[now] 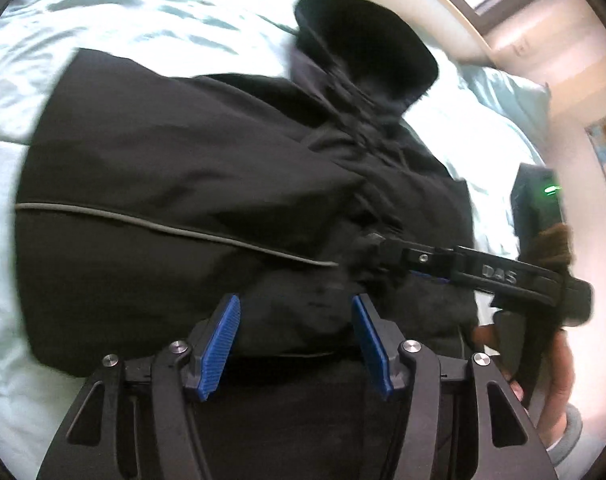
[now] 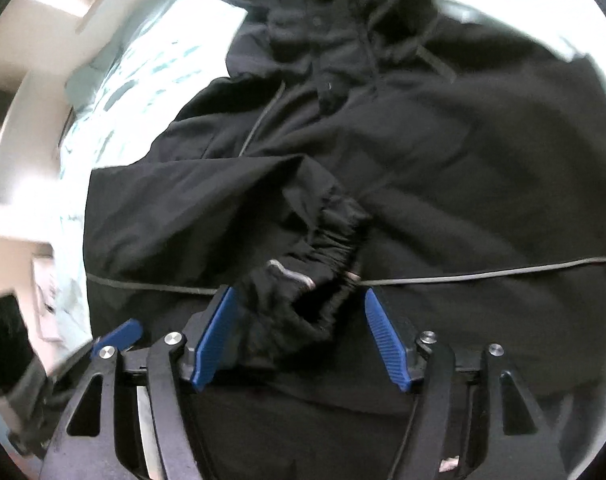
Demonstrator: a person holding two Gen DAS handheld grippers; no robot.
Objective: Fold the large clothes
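Black hooded jacket [image 1: 175, 168] rumpled on pale bedding; left claw [image 1: 295, 320], right claw [image 2: 299, 316] agape.

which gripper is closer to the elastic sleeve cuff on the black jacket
Right. The right gripper has the gathered elastic cuff bunched between and just ahead of its open fingers. The left gripper hangs open over plain jacket fabric beside it.
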